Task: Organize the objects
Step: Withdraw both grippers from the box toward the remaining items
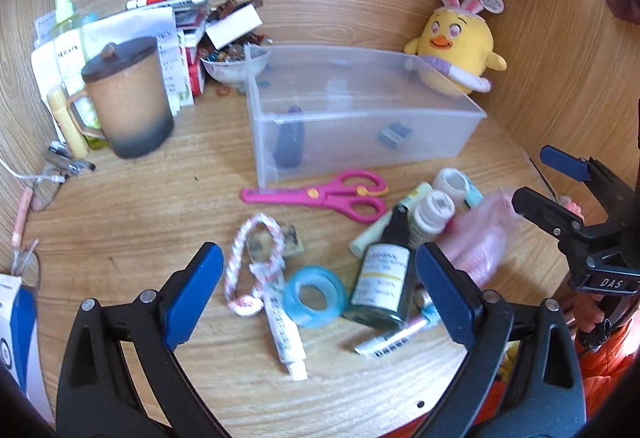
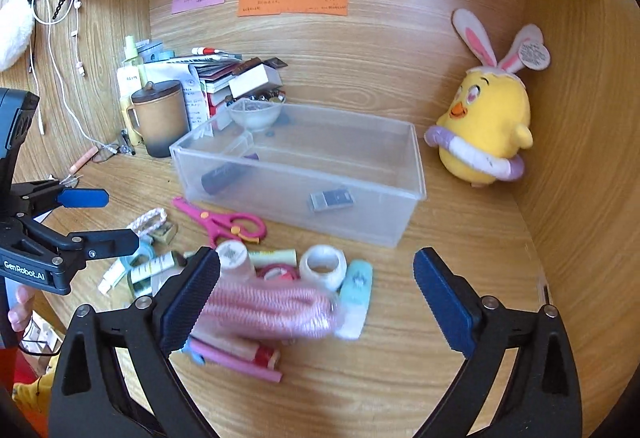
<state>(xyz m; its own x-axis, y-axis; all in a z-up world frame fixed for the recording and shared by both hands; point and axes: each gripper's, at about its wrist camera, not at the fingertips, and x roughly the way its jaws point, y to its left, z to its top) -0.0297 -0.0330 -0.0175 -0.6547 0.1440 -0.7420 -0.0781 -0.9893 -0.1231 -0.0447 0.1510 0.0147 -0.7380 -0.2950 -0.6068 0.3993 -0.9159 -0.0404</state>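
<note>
Clutter of small objects sits on the wooden table point(image 1: 120, 222) in front of a clear plastic bin point(image 2: 360, 226). Bin holds a dark tube point(image 2: 222, 176) at its left end and a small dark clip-like item point(image 2: 332, 199) near the front wall. Pink scissors point(image 1: 320, 194) lie just in front of the bin, closed.

Left gripper point(image 1: 320, 292) fingers spread wide, holding nothing, hovering over a blue tape roll point(image 1: 315, 296), a dark dropper bottle point(image 1: 382, 278) lying flat, a white tube point(image 1: 285, 334) and a pink-white braided loop point(image 1: 244, 266).

Right gripper point(image 2: 318, 300) fingers also wide apart, empty. A blurred pink ribbed bundle point(image 2: 272, 308) lies just beside the left finger; cannot tell whether they touch. White tape roll point(image 2: 323, 266) and a light blue correction-tape case point(image 2: 356, 290) sit just behind the bundle, a pink stick point(image 2: 240, 360) in front of it.

Brown lidded mug point(image 1: 128, 98) stands upright left of the bin, by a stack of papers and boxes point(image 2: 216, 78). Yellow chick plush point(image 2: 484, 130) with bunny ears stands at the right, against the wooden wall.
</note>
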